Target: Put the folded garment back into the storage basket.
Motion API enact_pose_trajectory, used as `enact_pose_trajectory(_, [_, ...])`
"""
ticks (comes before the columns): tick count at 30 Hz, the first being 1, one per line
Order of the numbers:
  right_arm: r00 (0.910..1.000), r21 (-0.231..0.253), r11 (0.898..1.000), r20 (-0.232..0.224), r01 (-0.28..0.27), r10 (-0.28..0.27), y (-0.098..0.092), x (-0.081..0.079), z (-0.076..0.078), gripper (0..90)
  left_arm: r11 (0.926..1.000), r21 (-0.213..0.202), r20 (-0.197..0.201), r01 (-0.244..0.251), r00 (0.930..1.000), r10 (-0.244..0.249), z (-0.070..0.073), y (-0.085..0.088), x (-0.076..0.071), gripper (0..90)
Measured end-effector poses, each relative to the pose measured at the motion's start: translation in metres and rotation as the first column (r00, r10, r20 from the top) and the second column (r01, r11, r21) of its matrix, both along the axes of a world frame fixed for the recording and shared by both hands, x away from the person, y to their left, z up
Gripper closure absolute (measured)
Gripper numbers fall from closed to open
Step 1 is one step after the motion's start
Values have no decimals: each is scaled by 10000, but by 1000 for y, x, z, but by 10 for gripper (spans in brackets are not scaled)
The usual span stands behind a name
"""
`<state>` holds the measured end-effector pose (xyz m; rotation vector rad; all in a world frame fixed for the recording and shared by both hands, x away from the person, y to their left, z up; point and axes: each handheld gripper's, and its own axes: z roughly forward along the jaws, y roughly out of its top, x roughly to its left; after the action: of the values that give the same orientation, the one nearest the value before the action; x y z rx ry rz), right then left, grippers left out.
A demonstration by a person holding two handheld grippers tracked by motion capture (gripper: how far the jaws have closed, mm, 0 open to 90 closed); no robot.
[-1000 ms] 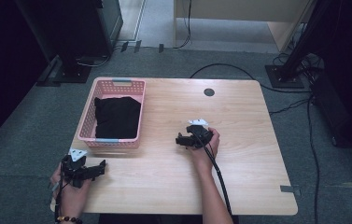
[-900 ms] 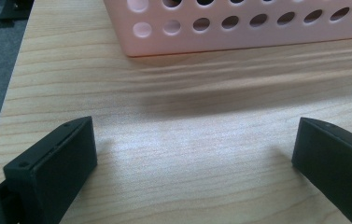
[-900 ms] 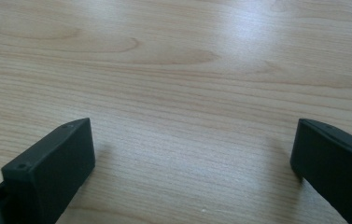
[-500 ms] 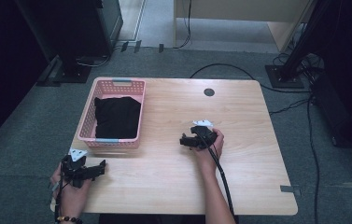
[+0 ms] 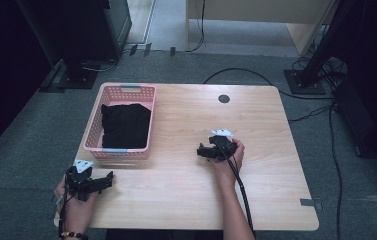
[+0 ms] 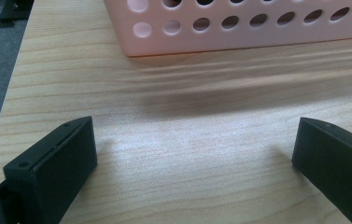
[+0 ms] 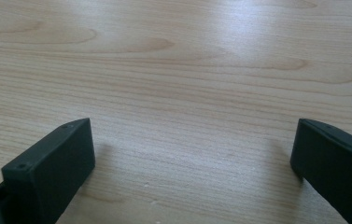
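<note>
A pink perforated basket [image 5: 95,131] stands at the table's left with a folded black cloth [image 5: 126,125] inside it. My left gripper [image 5: 107,181] rests low at the front left corner, jaws wide apart and nothing between them. Its own view [image 6: 194,154] has bare wood between the jaws and the basket wall [image 6: 239,23] just ahead. My right gripper [image 5: 201,150] sits near the middle of the table, right of the basket, held open. Between its jaws [image 7: 192,154] lies nothing but wood grain.
The wooden table [image 5: 256,200] has a round dark cable hole [image 5: 224,98] near its far edge. A black cable [image 5: 241,185] trails from the right gripper along the forearm. Dark equipment stands and cables sit on the grey floor beyond the table.
My right gripper has slid a short way to the right and slightly toward me. The left gripper has stayed where it was.
</note>
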<state>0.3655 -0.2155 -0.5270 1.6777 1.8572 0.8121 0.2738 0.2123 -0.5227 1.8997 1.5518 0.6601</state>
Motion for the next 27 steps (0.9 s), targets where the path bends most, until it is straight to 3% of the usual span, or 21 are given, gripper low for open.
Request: enact_pose_trajectory(27, [9993, 0, 9993, -24, 383, -383, -23, -7, 0, 0, 10000, -1, 0, 1, 10000, -1, 0, 0, 0, 0])
